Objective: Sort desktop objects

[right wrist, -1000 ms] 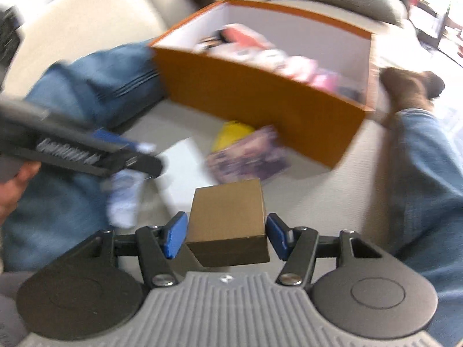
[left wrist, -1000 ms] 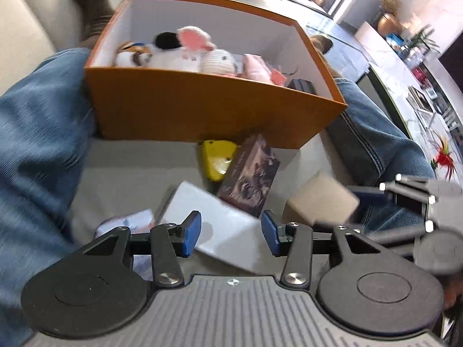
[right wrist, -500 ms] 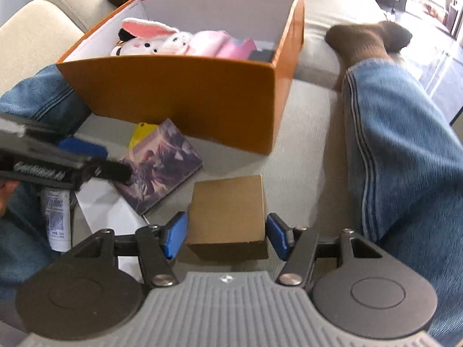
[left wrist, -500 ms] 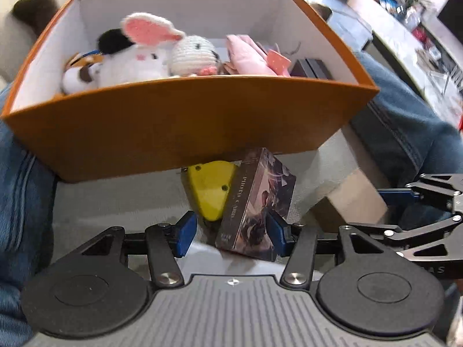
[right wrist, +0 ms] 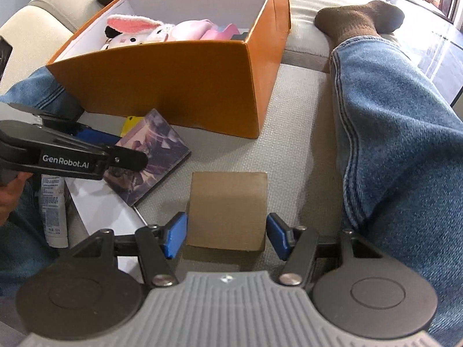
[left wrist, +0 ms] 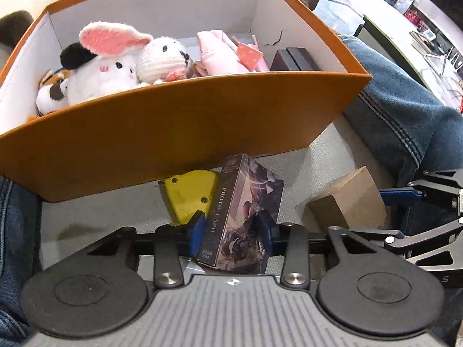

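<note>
Two grabs are happening at once: the left gripper (left wrist: pixel 231 232) is pinching the photo card box (left wrist: pixel 243 214) at lower centre, fingers closed on its sides. The right gripper (right wrist: pixel 225 237) is straddling the brown carton (right wrist: pixel 227 209), fingers just apart from it, both likely heading for the orange box (right wrist: pixel 179 86) in the upper frame.

Right gripper (right wrist: pixel 225 235) jaws open, straddling brown cardboard box (right wrist: pixel 227 209) on the sofa cushion (right wrist: pixel 301 133) with slim gaps both sides, left gripper (right wrist: pixel 115 150) at the photo card box (right wrist: pixel 150 156) ahead-left, orange box (right wrist: pixel 179 86) of plush toys (right wrist: pixel 136 33) behind, tube (right wrist: pixel 53 211) far left.
</note>
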Demonstrator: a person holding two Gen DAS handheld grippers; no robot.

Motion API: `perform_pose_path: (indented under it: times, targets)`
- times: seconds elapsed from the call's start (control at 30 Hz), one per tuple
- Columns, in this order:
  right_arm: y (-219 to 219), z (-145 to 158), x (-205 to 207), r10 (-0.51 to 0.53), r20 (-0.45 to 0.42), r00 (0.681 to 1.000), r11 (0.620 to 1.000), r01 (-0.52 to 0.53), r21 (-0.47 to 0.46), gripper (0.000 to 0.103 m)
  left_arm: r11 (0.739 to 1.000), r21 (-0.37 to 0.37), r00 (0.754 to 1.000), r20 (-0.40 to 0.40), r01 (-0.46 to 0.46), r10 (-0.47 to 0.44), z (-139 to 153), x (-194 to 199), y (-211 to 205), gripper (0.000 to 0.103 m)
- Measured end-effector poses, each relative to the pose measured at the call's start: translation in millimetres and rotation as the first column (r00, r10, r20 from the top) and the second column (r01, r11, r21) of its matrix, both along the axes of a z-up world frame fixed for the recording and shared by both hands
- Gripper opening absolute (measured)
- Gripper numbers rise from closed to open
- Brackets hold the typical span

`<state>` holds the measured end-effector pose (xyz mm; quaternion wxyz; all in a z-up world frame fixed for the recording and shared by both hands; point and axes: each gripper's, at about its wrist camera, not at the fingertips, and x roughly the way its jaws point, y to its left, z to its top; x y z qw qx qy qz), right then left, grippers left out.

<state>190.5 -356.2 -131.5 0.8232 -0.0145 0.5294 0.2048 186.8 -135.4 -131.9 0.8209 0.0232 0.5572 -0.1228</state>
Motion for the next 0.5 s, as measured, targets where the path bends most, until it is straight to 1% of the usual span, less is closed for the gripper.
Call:
perform_pose_path:
  times: [0.13,0.3,0.37,0.43,0.5]
  targets:
    - [2.5,1.4,-2.1,-0.003,0.008,1.0,1.0,0.003,-0.01,0.062,1.0,0.017,1.0,0.015,0.005,-0.005,8.2,-5.1,-5.4,0.037]
    - [4.7,1.1,-1.5,-0.009,0.013,1.0,1.0,0.009,-0.007,0.062,0.998,0.04,0.999,0.016,0.038,-0.039,15.3,-12.0,-19.2,0.03]
    - [4.9,1.4,-1.3,-0.011,0.015,1.0,1.0,0.011,-0.003,0.062,0.998,0.023,0.999,0.008,0.053,-0.054,18.4,-14.1,-24.8,0.028]
    - [4.5,1.0,-2.0,-0.007,0.018,1.0,1.0,0.007,0.0,0.062,0.998,-0.022,0.998,-0.029,0.052,-0.052,17.4,-12.5,-27.6,0.028]
    - [4.6,0.5,-2.2,-0.002,0.02,1.0,1.0,0.002,-0.002,0.062,0.998,-0.011,0.998,-0.032,0.061,-0.061,14.7,-12.0,-34.4,0.028]
